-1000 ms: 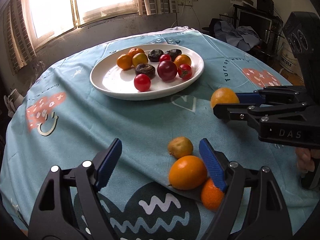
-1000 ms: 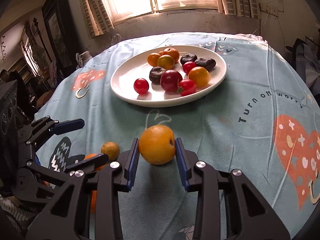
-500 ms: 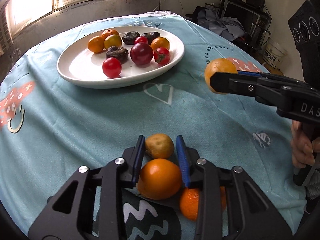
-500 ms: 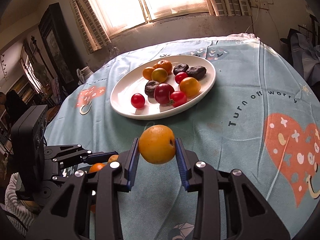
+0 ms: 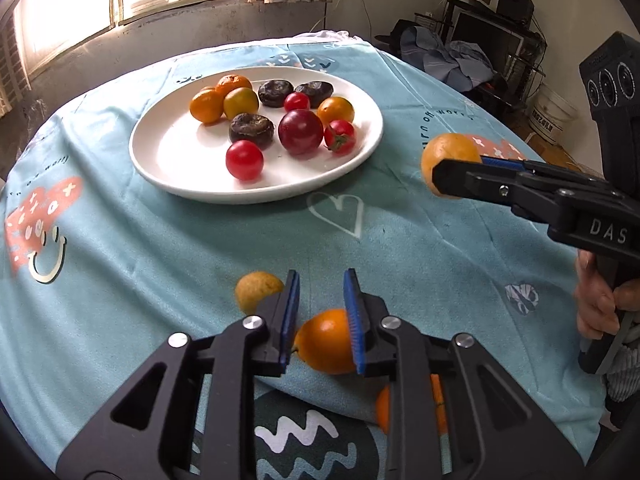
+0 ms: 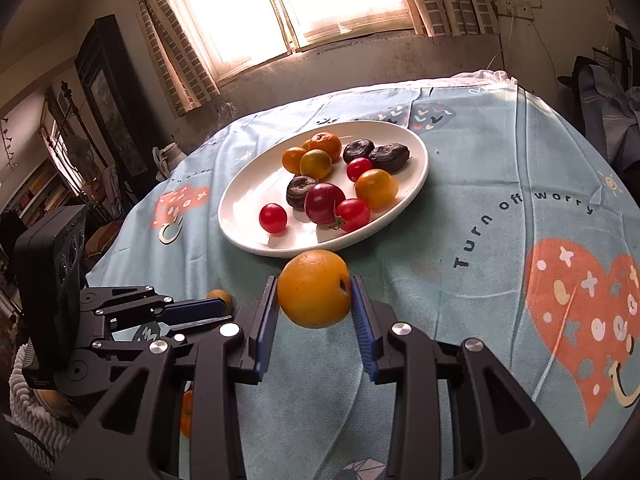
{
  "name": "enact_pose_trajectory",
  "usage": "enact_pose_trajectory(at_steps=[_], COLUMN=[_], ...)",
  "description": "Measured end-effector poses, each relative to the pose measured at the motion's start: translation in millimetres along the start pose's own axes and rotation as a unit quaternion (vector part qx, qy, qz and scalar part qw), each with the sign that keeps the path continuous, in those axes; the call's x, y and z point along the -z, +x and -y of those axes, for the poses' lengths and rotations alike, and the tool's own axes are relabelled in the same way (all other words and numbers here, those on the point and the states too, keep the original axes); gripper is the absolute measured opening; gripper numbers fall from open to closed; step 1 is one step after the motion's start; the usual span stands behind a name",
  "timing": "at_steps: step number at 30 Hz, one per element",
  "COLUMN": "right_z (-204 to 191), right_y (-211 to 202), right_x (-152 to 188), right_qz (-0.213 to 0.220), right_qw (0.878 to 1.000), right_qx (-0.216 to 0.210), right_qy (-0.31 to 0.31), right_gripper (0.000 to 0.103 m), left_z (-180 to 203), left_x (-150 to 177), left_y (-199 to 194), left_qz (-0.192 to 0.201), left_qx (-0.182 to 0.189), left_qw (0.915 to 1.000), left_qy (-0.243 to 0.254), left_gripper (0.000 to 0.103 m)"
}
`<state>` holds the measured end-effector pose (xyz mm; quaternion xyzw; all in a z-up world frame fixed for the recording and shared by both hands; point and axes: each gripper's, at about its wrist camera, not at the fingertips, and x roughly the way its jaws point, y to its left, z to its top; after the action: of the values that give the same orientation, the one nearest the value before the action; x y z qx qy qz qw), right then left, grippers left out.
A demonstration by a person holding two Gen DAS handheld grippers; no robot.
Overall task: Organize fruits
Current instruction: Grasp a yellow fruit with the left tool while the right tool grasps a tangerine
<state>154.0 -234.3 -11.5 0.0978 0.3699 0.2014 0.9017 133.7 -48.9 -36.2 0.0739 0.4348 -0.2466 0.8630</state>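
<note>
A white plate (image 5: 168, 160) (image 6: 248, 196) holds several fruits: small oranges, red tomatoes, a dark plum, dark wrinkled fruits. My right gripper (image 6: 314, 308) is shut on an orange (image 6: 314, 288) and holds it above the cloth just before the plate's near rim; it also shows in the left wrist view (image 5: 450, 166). My left gripper (image 5: 320, 312) hangs above the cloth with its jaws narrowly parted and nothing between them. Below it lie an orange (image 5: 324, 340), a small yellowish fruit (image 5: 256, 290) to the left, and another orange (image 5: 384, 408) partly hidden by a finger.
The round table has a blue patterned cloth (image 5: 120, 260) (image 6: 500, 220). A window and wall stand behind the table. Dark furniture, clothes and a white bucket (image 5: 554, 116) stand to the right. The table's near edge lies just below my left gripper.
My left gripper has risen and shifted right, leaving the small yellowish fruit on the cloth to its left. My right gripper has carried its orange closer to the plate.
</note>
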Motion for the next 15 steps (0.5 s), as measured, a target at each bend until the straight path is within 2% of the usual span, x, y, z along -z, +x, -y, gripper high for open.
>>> enact_pose_trajectory(at_steps=[2,5,7,10,15], right_z=[-1,-1,-1,2,-2], right_y=[-2,-3,-5,-7,-6], right_x=[1,1,1,0,1], right_qz=[0.001,0.001,0.004,0.006,0.003], right_qw=[1.0,1.0,1.0,1.0,1.0], right_qx=[-0.004,-0.008,-0.009,-0.01,-0.015], right_qy=[0.0,0.001,0.002,0.007,-0.002], right_gripper=[0.036,0.036,0.036,0.036,0.036], left_z=[-1,-10,-27,-56,-50], left_x=[1,-5,-11,-12,0], left_y=[-3,-4,-9,-23,-16], left_qz=[0.002,0.01,0.021,0.033,0.011], left_qx=[-0.006,-0.017,-0.028,-0.018,-0.03], left_qw=[1.0,0.9998,0.9989,0.9959,0.9977], left_qy=[0.006,-0.003,-0.03,-0.083,-0.06], left_gripper=[0.035,0.035,0.042,0.043,0.043])
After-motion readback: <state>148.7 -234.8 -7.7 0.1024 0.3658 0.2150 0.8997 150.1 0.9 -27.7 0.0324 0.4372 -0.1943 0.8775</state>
